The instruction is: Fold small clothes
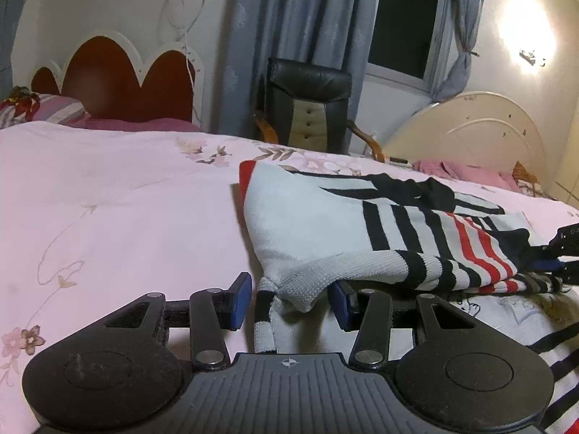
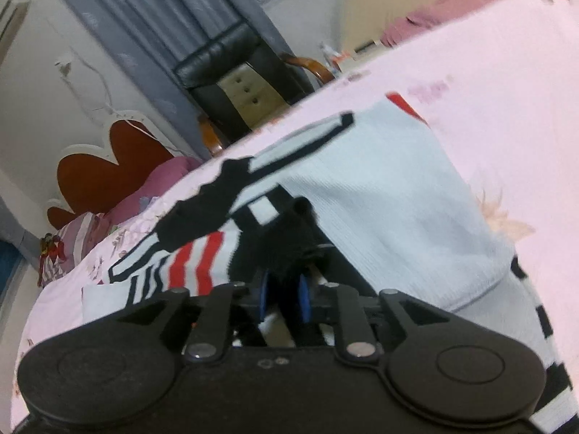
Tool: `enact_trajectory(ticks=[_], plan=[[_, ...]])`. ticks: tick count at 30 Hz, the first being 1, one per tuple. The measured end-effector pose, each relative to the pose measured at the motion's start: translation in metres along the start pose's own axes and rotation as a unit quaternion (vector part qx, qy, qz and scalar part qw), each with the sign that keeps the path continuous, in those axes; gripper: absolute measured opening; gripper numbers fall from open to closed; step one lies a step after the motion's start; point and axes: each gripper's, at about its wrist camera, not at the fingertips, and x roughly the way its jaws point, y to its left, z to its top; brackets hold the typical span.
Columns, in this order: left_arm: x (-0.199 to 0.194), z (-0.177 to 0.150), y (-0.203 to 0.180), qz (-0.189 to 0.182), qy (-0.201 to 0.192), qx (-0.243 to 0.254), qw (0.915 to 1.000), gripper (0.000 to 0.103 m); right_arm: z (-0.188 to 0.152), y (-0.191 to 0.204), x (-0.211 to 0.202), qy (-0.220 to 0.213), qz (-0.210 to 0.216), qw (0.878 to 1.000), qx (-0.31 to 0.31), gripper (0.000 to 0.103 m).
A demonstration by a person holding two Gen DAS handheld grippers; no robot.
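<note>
Left wrist view: I see the left hand-held gripper (image 1: pixel 289 298) low over the bed (image 1: pixel 108 199), its blue pads spread with a knotted corner of the striped sweater (image 1: pixel 325 231) lying between them; the left pad stands clear of the cloth, so I read it as released.
Sweater: it lies on the pink bedspread, one white panel already turned over onto the striped part.
Right wrist view: the right hand-held gripper (image 2: pixel 284 294) has its pads close together with a dark edge of the sweater (image 2: pixel 380 188) between them; blur hides whether they pinch it, so I cannot tell.
Progress: I judge one fold made; the bundle looks loose and uneven, so more folding and smoothing remain.
</note>
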Motion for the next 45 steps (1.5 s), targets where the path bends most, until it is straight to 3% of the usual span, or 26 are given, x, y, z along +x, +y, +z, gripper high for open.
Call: enact_trajectory(ticks=[2,3,4,6,12,15,20,23,26,29,32,34,38,41,45], plan=[[0.005,-0.001,0.003,0.007,0.008,-0.007,0.9999,0.045,0.000,-0.008,0.004,0.006,0.010,1.000,0.021,0.021],[0.008,-0.002,0.008,0.002,0.013,-0.028,0.9995,0.034,0.000,-0.011,0.004,0.005,0.017,0.999,0.030,0.015],[0.010,-0.003,0.015,-0.010,0.019,-0.052,0.9984,0.032,0.001,-0.013,0.004,0.005,0.019,0.999,0.033,0.011],[0.012,-0.006,0.024,-0.021,0.022,-0.087,0.9957,0.032,0.001,-0.013,0.004,0.007,0.023,0.999,0.026,0.006],[0.009,-0.008,0.021,-0.013,0.005,-0.087,0.9961,0.032,-0.002,0.006,-0.027,-0.031,0.039,0.998,-0.036,0.005],[0.015,-0.009,0.016,-0.006,0.023,-0.066,0.9976,0.032,-0.008,0.006,-0.026,-0.025,0.024,0.998,-0.052,0.005],[0.010,-0.007,0.018,-0.015,0.047,-0.038,0.9981,0.036,-0.011,-0.008,-0.007,0.003,0.006,1.000,-0.027,0.005],[-0.019,-0.006,0.026,-0.013,0.018,-0.039,0.9990,0.043,-0.010,-0.004,-0.019,-0.011,-0.008,0.999,-0.035,0.018],[-0.035,0.006,0.021,-0.020,-0.020,-0.038,0.9989,0.043,-0.007,0.004,-0.040,-0.046,0.001,0.997,-0.066,0.016],[-0.017,0.018,0.002,-0.031,-0.020,-0.018,0.9992,0.043,-0.007,0.023,-0.033,-0.041,0.003,0.993,-0.114,0.016],[0.014,0.016,-0.013,-0.040,0.012,-0.010,0.9991,0.043,-0.013,0.035,-0.015,-0.020,-0.004,0.989,-0.148,0.017],[0.027,0.005,-0.020,-0.029,0.039,0.021,0.9986,0.043,-0.020,0.035,-0.001,0.005,-0.026,0.985,-0.171,0.015],[0.022,0.003,-0.023,-0.030,0.030,0.051,0.9978,0.043,-0.026,0.030,0.000,0.008,-0.028,0.980,-0.198,0.011],[0.018,0.022,-0.017,-0.031,0.013,0.042,0.9985,0.043,-0.019,0.037,-0.005,0.004,-0.026,0.980,-0.199,0.019],[0.043,0.054,-0.008,-0.018,-0.004,0.047,0.9987,0.043,-0.008,0.055,0.001,-0.013,-0.005,0.980,-0.201,0.019]])
